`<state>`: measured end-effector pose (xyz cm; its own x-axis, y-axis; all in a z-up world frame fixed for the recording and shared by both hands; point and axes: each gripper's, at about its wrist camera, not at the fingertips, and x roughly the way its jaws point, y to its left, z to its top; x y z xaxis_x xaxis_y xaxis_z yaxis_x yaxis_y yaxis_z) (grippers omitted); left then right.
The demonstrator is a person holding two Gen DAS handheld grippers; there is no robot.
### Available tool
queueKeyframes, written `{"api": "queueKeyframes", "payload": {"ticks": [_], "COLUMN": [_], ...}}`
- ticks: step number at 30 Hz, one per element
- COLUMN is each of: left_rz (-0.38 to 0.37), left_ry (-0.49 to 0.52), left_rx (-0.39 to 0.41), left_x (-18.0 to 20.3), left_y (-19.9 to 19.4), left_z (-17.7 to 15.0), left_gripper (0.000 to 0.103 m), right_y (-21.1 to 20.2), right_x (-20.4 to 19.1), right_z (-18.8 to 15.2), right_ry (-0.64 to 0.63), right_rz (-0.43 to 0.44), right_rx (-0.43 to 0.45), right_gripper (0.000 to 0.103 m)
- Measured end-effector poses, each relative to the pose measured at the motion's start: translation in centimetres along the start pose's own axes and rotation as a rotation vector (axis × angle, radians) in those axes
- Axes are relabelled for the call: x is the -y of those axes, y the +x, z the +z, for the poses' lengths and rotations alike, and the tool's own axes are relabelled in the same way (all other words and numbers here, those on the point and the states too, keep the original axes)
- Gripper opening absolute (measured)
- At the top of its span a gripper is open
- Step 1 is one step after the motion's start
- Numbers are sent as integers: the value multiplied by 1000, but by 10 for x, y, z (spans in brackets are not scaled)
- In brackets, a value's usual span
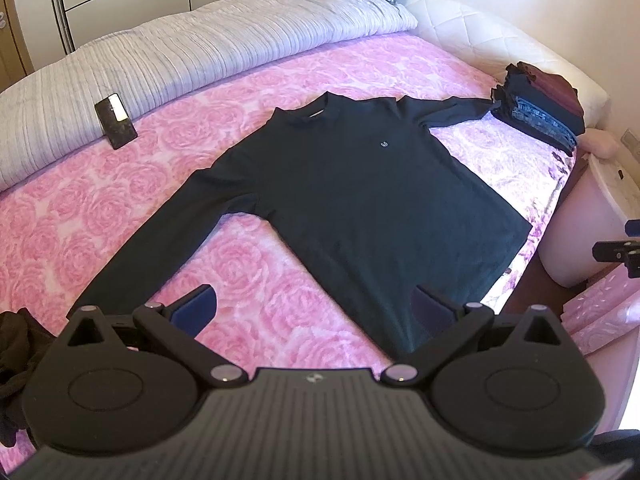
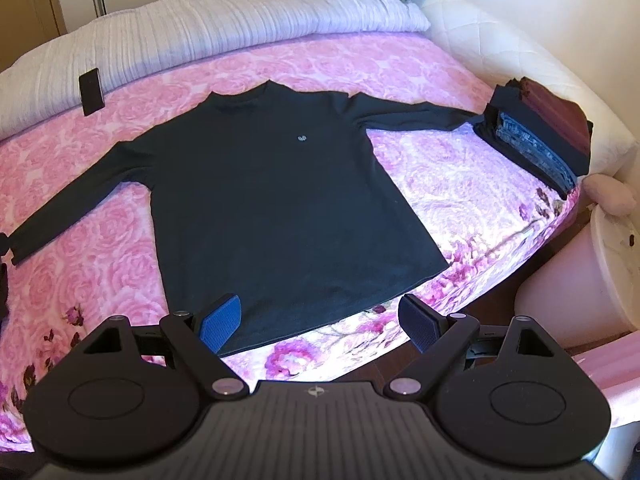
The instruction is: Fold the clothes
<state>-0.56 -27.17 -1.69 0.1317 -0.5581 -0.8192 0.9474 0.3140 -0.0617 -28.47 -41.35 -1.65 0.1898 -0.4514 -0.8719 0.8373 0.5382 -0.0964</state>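
Note:
A black long-sleeved top (image 1: pixel 360 200) lies flat and face up on the pink rose bedspread (image 1: pixel 120 208), both sleeves spread out; it also shows in the right wrist view (image 2: pixel 280 208). My left gripper (image 1: pixel 314 310) is open and empty above the top's near left hem corner. My right gripper (image 2: pixel 320 320) is open and empty above the near hem, its left pad (image 2: pixel 222 322) over the cloth. A stack of folded clothes (image 1: pixel 544 112) lies at the end of the far sleeve, also in the right wrist view (image 2: pixel 544 136).
A dark phone (image 1: pixel 116 120) lies on the rolled white duvet (image 1: pixel 200 52) at the back. A crumpled dark garment (image 1: pixel 20 360) lies at the near left. A white bin (image 2: pixel 580 280) stands beside the bed on the right, by the padded headboard (image 2: pixel 500 48).

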Motion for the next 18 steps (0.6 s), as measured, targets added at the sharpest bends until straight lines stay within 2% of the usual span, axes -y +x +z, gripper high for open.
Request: {"api": "queueKeyframes", "payload": {"ticks": [5, 18], "left_rz": [-8, 29], "left_ry": [14, -52], "left_rx": [-4, -29], "left_x": [-4, -23], "left_y": [0, -8], "left_z": [-3, -23], "left_gripper": [102, 102], "right_y": [1, 7], "right_x": [-5, -34], "right_z": [-3, -9], "right_ry": [11, -36], "right_rz": [-9, 19], "right_rx": [-9, -47], "right_gripper": [88, 88]}}
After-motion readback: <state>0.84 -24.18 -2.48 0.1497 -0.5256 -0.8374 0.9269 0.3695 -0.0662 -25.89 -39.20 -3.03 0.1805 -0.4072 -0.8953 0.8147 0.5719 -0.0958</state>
